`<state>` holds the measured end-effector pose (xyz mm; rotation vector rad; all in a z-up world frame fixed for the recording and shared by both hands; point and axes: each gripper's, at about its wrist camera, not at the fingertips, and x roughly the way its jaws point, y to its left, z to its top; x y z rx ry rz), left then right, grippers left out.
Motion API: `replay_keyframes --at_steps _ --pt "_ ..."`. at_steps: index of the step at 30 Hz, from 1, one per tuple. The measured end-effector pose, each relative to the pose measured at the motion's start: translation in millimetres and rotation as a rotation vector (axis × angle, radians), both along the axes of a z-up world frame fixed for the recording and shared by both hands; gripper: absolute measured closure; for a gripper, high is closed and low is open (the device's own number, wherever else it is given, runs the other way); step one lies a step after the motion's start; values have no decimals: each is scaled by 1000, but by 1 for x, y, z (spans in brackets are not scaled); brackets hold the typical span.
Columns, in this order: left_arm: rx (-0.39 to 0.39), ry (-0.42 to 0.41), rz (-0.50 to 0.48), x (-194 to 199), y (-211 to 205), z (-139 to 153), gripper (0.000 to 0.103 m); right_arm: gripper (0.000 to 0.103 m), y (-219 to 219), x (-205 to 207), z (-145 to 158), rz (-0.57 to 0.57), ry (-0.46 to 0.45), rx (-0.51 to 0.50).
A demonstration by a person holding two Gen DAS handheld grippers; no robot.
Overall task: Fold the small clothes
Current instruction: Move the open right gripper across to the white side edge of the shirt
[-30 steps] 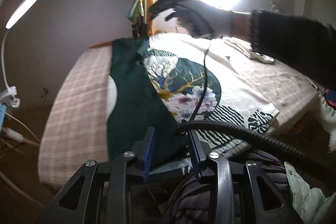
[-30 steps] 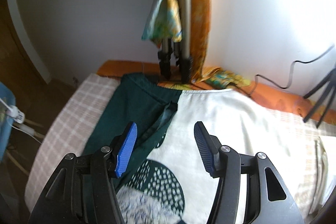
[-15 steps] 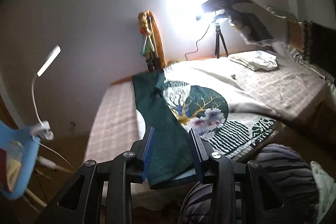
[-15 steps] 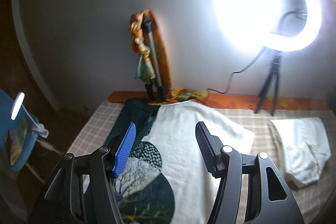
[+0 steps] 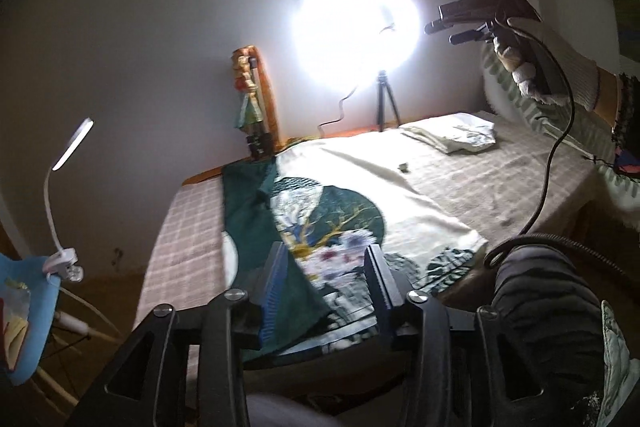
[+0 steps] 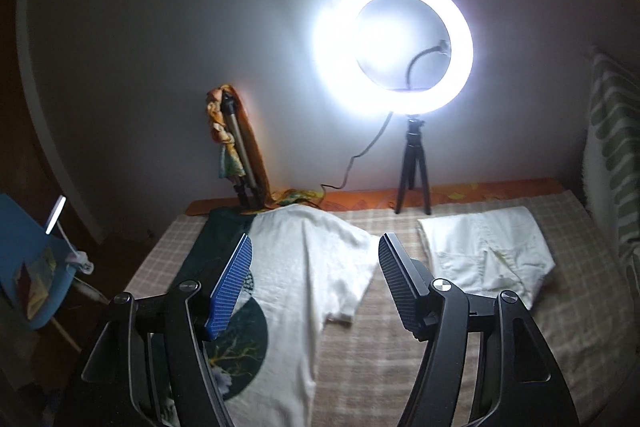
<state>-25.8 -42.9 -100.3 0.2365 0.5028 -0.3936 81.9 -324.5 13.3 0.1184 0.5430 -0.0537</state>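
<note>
A white T-shirt with a green side panel and a round tree print (image 5: 340, 211) lies spread on the checked bed; it also shows in the right wrist view (image 6: 304, 267). A folded white garment (image 6: 488, 251) lies at the far right of the bed (image 5: 456, 137). My left gripper (image 5: 326, 279) is open and empty, above the shirt's near hem. My right gripper (image 6: 316, 279) is open and empty, raised high above the bed; the left wrist view shows it held up in a gloved hand (image 5: 452, 27).
A bright ring light on a small tripod (image 6: 412, 163) stands at the bed's far edge, with a folded tripod wrapped in cloth (image 6: 236, 155) left of it. A clip lamp (image 5: 68, 195) and blue chair (image 6: 32, 283) stand at left. A dark cable (image 5: 552, 163) hangs from the right hand.
Both grippers have pulled up and back from the shirt. The right gripper rose from just above the collar to well above the bed, toward the right. Both stayed open.
</note>
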Motion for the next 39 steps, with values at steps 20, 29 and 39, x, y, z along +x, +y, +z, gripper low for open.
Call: replay_keyframes --at_steps 20,29,39 --pt "9 83 -258 31 -136 -70 57 37 -95 -42 -87 -95 172 22" --pt "-63 198 -355 15 -145 -66 56 37 -129 -71 -93 -105 216 52" --pt "-27 217 -304 39 -168 -91 46 37 -159 -82 -106 -149 231 85"
